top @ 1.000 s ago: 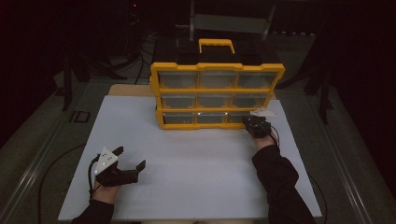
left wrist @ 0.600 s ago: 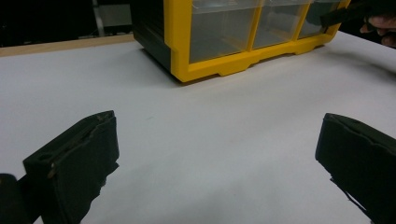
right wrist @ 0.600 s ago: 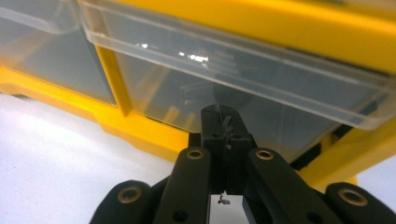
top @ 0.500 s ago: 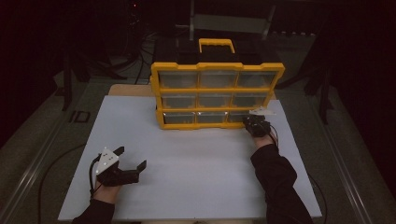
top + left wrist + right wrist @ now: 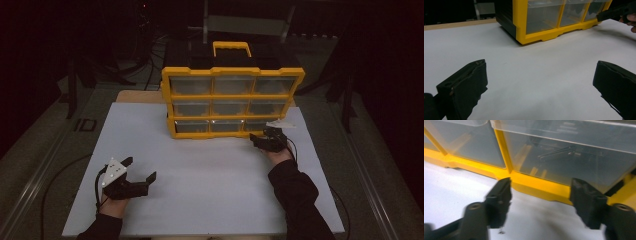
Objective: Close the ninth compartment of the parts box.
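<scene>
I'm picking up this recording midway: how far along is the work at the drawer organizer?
Early. The yellow drawer organizer has its visible drawers in their slots. In hand: the right hand-held gripper, jaws just opened and empty, sits at the bottom-right drawer, which holds a small metal part. Left: gripping and pulling that drawer. The left hand-held gripper waits open on the table.

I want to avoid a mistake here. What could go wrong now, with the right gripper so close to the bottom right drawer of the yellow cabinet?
1. The right gripper has just opened, with nothing between its jaws. Closing now, it may pinch the yellow frame instead of the bottom right drawer.
2. A pull may drag the whole cabinet across the table, because the left gripper is far away and does not hold it.
</scene>
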### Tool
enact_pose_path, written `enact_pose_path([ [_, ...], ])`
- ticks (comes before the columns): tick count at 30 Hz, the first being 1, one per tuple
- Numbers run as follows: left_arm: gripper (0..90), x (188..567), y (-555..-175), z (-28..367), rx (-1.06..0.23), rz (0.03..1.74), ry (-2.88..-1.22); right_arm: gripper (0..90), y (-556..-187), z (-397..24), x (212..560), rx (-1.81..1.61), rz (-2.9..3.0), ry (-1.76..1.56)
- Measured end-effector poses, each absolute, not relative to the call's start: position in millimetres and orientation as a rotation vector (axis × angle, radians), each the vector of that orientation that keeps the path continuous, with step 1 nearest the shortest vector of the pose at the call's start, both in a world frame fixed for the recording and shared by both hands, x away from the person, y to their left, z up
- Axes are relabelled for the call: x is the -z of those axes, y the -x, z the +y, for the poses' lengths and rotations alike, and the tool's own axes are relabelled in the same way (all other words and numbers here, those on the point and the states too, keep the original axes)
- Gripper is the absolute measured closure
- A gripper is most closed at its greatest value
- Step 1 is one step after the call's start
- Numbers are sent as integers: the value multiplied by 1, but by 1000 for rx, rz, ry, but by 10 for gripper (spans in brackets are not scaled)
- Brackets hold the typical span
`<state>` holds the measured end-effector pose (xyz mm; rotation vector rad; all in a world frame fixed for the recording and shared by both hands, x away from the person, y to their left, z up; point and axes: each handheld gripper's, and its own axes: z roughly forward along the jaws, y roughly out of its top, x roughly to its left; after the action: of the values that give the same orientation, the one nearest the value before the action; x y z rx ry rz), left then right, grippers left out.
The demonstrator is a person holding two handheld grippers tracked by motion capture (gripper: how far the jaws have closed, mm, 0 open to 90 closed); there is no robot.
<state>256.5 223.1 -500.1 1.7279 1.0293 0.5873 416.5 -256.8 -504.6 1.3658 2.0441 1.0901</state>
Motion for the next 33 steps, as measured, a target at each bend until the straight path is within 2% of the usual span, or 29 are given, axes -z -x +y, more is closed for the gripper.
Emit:
enact_pose_path([
  [2,1,500,-257,223,-587,1030,-1727,225,-414,-257,503,-1088,2027,-1375],
  [3,1,500,-257,223,-587,1030,-1727,225,-414,-257,503,-1088,2027,-1375],
  [4,1,500,-257,223,-587,1030,-1727,163,-413,-257,501,-1090,2020,-1388],
  [7,1,500,-257,223,-587,1034,-1726,109,-411,-259,498,-1112,2035,-1376],
  [33,1,500,-258,222,-581,1031,-1723,136,-394,-255,466,-1201,2076,-1194],
])
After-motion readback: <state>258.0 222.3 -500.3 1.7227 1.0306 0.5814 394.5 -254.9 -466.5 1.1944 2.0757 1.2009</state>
